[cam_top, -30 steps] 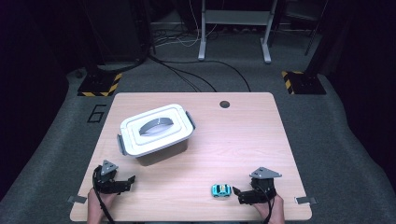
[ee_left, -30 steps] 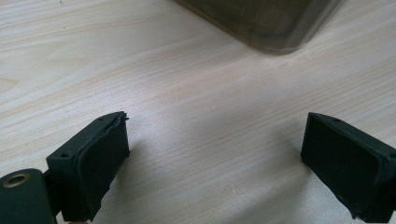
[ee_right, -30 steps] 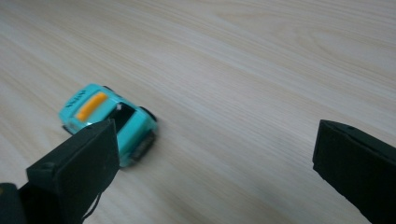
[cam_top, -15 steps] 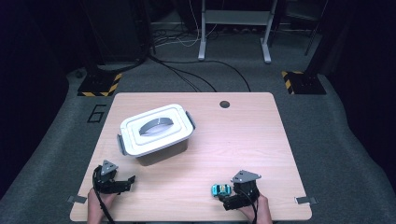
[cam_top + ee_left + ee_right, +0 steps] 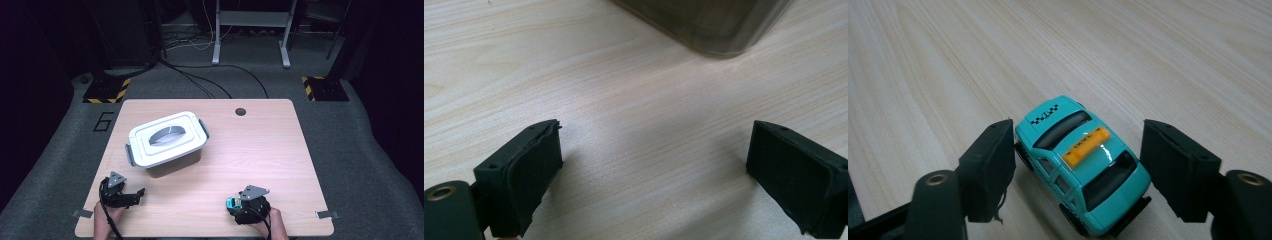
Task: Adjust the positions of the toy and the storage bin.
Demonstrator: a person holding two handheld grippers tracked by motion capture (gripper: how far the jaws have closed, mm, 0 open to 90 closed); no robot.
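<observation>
A teal toy taxi (image 5: 1083,150) with a yellow roof sign stands on the wooden table (image 5: 265,150) near its front edge, right of centre. My right gripper (image 5: 1078,172) has its jaws on either side of it. They have just been closing, and both pads now meet the car's sides. In the high view the taxi (image 5: 230,202) peeks out left of that gripper (image 5: 234,206). My left gripper (image 5: 138,196) rests near the front left corner, open, with bare wood between its pads (image 5: 531,175).
A white lidded box (image 5: 167,142) with a grey handle and side latches stands left of centre; its lower corner (image 5: 716,27) lies ahead of the left gripper. A cable hole (image 5: 240,111) sits near the far edge. Cables and striped stand bases lie on the floor beyond.
My right gripper moved left along the front edge up to the taxi and its jaws closed in around the car. The left gripper and the box stayed still.
</observation>
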